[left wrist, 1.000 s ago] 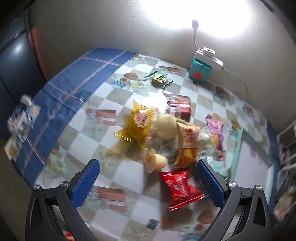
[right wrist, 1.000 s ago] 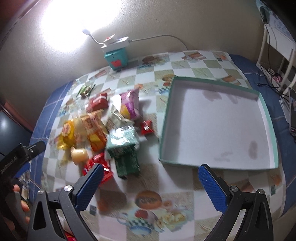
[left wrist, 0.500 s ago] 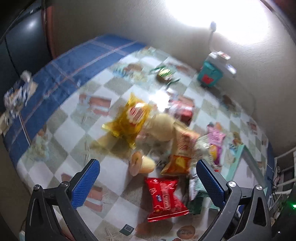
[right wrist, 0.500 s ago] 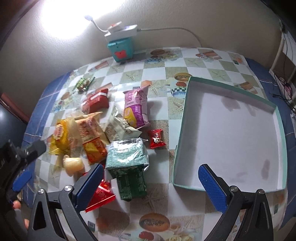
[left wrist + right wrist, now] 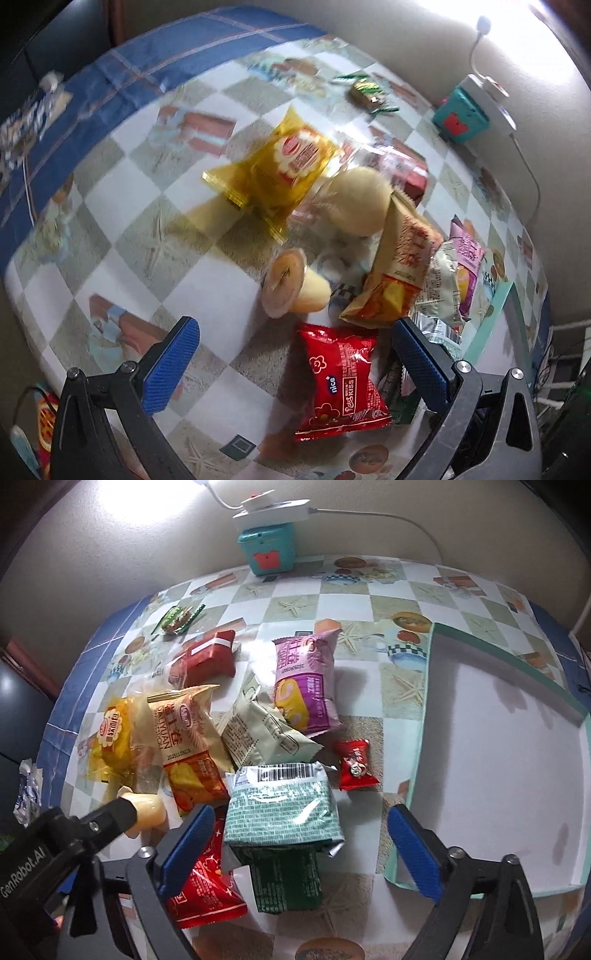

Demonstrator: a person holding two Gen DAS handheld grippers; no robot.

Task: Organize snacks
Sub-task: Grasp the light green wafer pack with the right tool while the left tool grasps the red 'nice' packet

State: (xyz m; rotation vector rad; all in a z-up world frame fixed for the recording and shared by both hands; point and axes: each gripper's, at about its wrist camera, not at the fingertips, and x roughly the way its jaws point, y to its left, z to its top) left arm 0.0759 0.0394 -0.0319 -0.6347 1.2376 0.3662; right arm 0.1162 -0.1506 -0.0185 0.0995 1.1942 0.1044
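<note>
Snacks (image 5: 229, 731) piled beside tray (image 5: 424, 738); both grippers pitched steeply down, left gripper (image 5: 295, 365) released over red pack (image 5: 341, 384), right gripper (image 5: 299, 849) closing, straddling green pack (image 5: 282, 805), not yet gripping.

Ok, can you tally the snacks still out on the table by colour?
Red: 3 (striped pack, small sweet, red bag)
Green: 3 (twist sweet, pale green pack, dark green pack)
Yellow pack: 1
Orange pack: 1
Purple pack: 1
Beige pack: 1
Jelly cup: 1
Clear-wrapped bun: 1
Total: 12
</note>
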